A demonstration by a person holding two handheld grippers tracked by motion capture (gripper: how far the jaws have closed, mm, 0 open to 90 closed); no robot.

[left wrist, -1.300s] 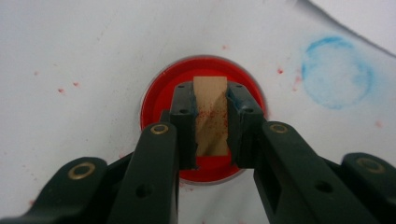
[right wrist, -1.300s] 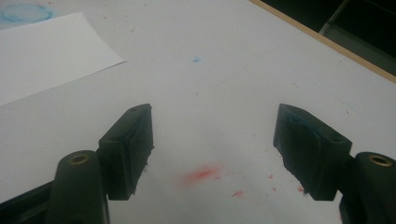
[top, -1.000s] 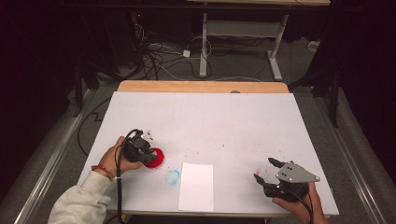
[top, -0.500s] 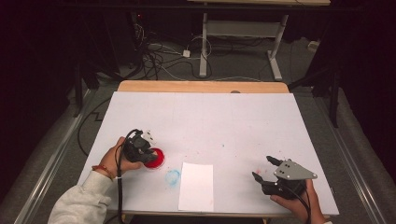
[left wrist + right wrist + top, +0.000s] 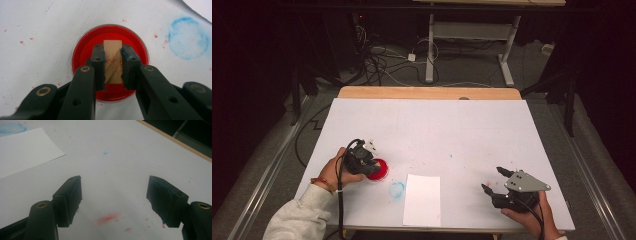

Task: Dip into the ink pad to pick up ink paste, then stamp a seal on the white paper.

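A small wooden block [image 5: 113, 60], speckled red, stands in a round red dish of paint [image 5: 82, 50]. My left gripper [image 5: 112, 56] is shut on the block, its pads pressing both sides, pointing down over the dish [image 5: 378, 169] at the table's front left [image 5: 362, 157]. My right gripper [image 5: 493, 180] rests near the front right edge, held by a hand. In the right gripper view its jaws stand wide apart [image 5: 113, 192] with nothing between them. A white sheet of paper [image 5: 422, 199] lies between the two grippers.
A blue ring stain [image 5: 396, 189] marks the white table cover [image 5: 437, 130] beside the paper. Red and blue specks dot the surface [image 5: 108, 218]. A wooden strip [image 5: 427, 93] edges the far side. Cables and a desk frame [image 5: 467, 35] lie on the floor beyond.
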